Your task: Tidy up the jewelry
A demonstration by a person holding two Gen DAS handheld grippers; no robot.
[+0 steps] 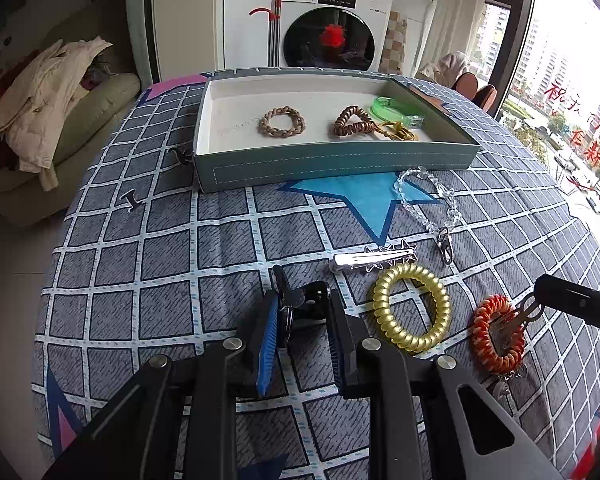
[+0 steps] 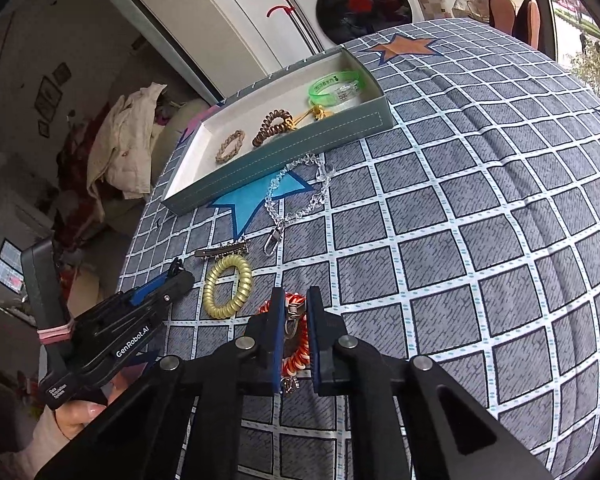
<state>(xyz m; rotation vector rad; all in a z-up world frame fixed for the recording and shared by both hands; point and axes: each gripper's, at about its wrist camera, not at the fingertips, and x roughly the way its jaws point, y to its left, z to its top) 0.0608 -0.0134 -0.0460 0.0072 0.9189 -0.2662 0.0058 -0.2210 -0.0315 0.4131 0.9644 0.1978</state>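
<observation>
My left gripper [image 1: 302, 314] is shut on a small black clip [image 1: 306, 300] that rests on the checked cloth. In the right wrist view my right gripper [image 2: 296, 320] is shut on the metal clasp of an orange coil bracelet [image 2: 298, 360]; the bracelet [image 1: 498, 336] lies flat on the cloth. Between the two grippers lie a gold coil bracelet [image 1: 410, 308] and a silver hair clip [image 1: 374, 260], and a clear bead chain [image 1: 424, 200] lies beyond them. The teal box [image 1: 332, 160] behind holds a braided ring [image 1: 282, 122], a brown coil [image 1: 352, 122] and a green band [image 1: 392, 108].
The checked cloth [image 2: 460, 220] covers a rounded table that drops off at the left. A sofa piled with clothes [image 1: 60, 112] stands to the left, a washing machine [image 1: 332, 28] behind the box, and a window [image 1: 560, 80] at the right. A hand [image 2: 76, 416] holds the left gripper.
</observation>
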